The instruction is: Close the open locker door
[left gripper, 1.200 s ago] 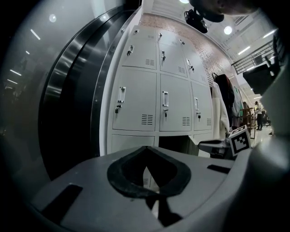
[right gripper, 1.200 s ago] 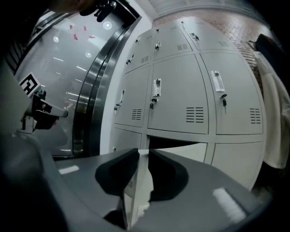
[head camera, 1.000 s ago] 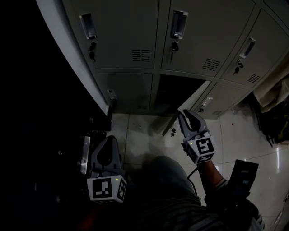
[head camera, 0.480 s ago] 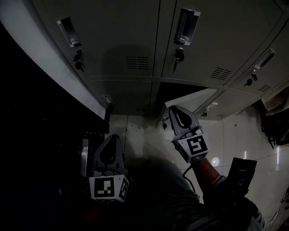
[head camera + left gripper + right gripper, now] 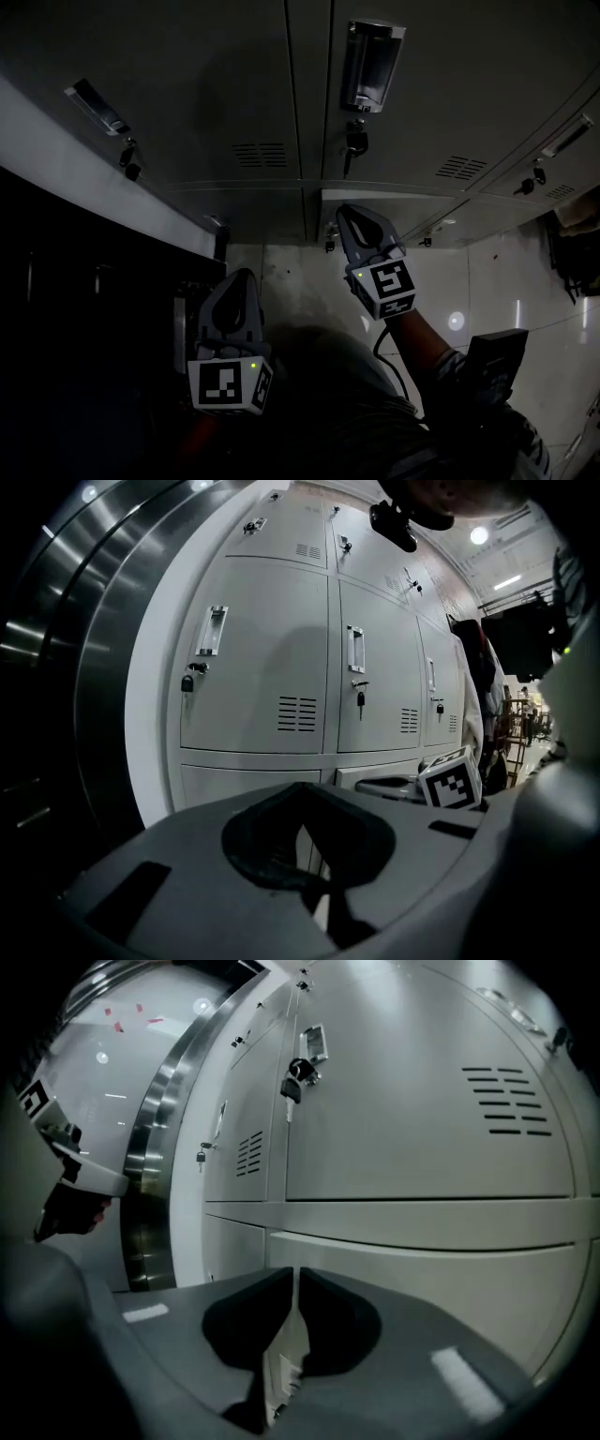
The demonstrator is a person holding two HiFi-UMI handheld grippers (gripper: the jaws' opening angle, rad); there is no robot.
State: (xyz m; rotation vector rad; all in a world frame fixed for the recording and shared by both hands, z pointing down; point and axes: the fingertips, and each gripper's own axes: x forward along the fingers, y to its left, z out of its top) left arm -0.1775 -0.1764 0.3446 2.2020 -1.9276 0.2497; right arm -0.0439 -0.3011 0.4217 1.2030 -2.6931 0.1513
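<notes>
Dim lockers (image 5: 216, 84) filling frame; locker door (image 5: 389, 202) seeming stiff, light; pushing near free edge advised; right gripper (image 5: 344, 216) fingers nearly together, left gripper (image 5: 242, 278) fingers together.

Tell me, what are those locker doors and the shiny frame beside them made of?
Locker doors: probably painted sheet metal, a matte pale grey, with punched vent slots and sharp folded edges. Shiny frame: likely brushed stainless steel, judging by its streaky reflections.

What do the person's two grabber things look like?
Both the left gripper and right gripper are grey, pointed shells, each with a cube of black-and-white square markers and a small green light. A dark cable trails from the right one.
</notes>
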